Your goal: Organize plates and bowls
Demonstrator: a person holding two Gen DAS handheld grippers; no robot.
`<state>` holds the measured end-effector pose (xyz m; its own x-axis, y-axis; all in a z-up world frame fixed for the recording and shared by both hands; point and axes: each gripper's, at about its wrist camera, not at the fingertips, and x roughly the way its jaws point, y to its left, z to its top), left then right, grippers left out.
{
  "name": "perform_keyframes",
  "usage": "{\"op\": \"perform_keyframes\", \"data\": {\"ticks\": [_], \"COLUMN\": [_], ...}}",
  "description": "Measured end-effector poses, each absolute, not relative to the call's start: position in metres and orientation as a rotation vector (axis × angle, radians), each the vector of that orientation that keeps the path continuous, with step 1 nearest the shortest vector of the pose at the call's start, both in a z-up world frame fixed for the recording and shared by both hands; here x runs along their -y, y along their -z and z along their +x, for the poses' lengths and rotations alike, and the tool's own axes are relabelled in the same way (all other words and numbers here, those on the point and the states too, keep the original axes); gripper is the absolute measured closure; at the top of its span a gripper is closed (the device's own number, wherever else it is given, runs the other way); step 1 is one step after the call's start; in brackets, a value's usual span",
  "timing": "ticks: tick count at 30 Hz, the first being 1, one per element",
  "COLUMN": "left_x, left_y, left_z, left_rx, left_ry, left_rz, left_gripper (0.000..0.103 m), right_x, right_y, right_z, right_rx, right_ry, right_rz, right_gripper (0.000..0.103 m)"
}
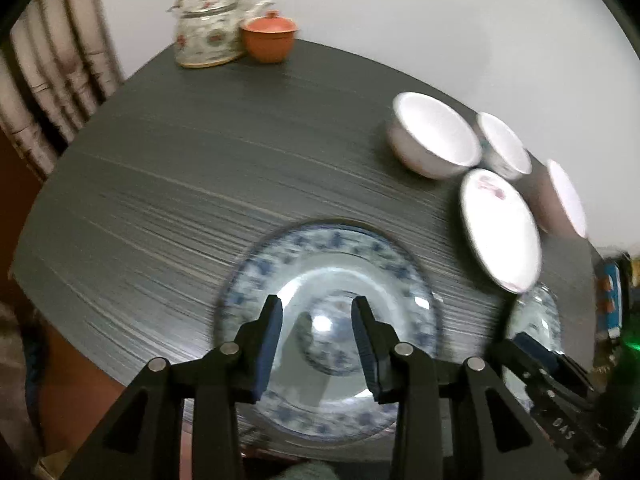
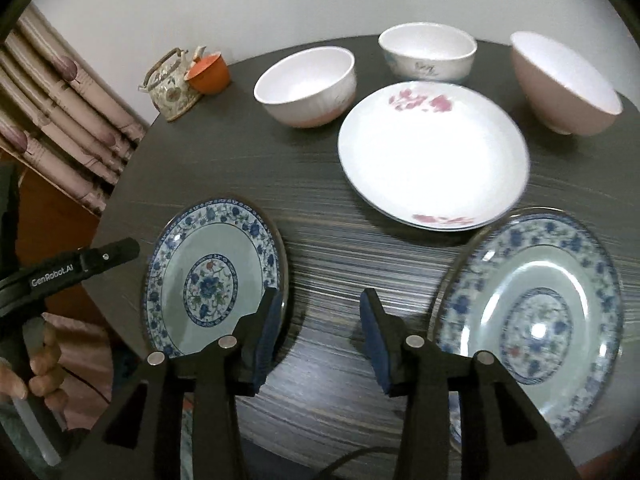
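Both grippers are up off the dark worktop [image 2: 328, 236] and both are released, jaws parted with nothing between the pads. My left gripper [image 1: 316, 344] hangs right over one blue-and-white plate [image 1: 280, 264], which lies flat near the front edge. My right gripper [image 2: 320, 340] points at bare worktop in the gap between that same left-hand plate [image 2: 212, 276] and a second blue-and-white plate [image 2: 532, 300] to its right.

Nothing is stacked yet. The pink-flowered white plate [image 2: 432, 152] sits further back, just beside the second blue plate's rim, and three bowls line up behind it: a white bowl [image 2: 308, 84], a bowl with a blue pattern [image 2: 428, 54] and a pinkish bowl [image 2: 564, 80]. A floral teapot [image 2: 170, 88] and an orange lidded cup [image 2: 210, 70] stand together at the far left corner.

Here's my worry: these plates are glazed and lie flat, so pads pinching a thin rim could slip, and a lifted plate could tilt out. Both blue plates sit close to the front edge, so a nudge could push one off. The two grippers are also near each other and could clash.
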<state>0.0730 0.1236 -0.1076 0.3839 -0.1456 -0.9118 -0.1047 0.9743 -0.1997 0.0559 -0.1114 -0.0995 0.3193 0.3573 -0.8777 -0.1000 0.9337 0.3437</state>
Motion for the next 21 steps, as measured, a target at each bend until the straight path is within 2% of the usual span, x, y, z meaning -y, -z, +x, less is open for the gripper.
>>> {"op": "perform_keyframes", "data": {"ticks": [8, 21], "left_x": [-0.071, -0.033], "left_y": [0.100, 0.097], "left_z": [0.069, 0.051], "left_rx": [-1.170, -1.164], "left_ry": [0.114, 0.152], "left_rz": [-0.196, -0.185], "left_gripper": [0.061, 0.060], "right_x": [0.136, 0.182], "right_y": [0.073, 0.062], "right_z": [0.037, 0.010], "right_rx": [-1.162, -1.155], "right_ry": [-0.232, -0.134], "right_rz": [0.213, 0.234], "right_gripper": [0.063, 0.061]}}
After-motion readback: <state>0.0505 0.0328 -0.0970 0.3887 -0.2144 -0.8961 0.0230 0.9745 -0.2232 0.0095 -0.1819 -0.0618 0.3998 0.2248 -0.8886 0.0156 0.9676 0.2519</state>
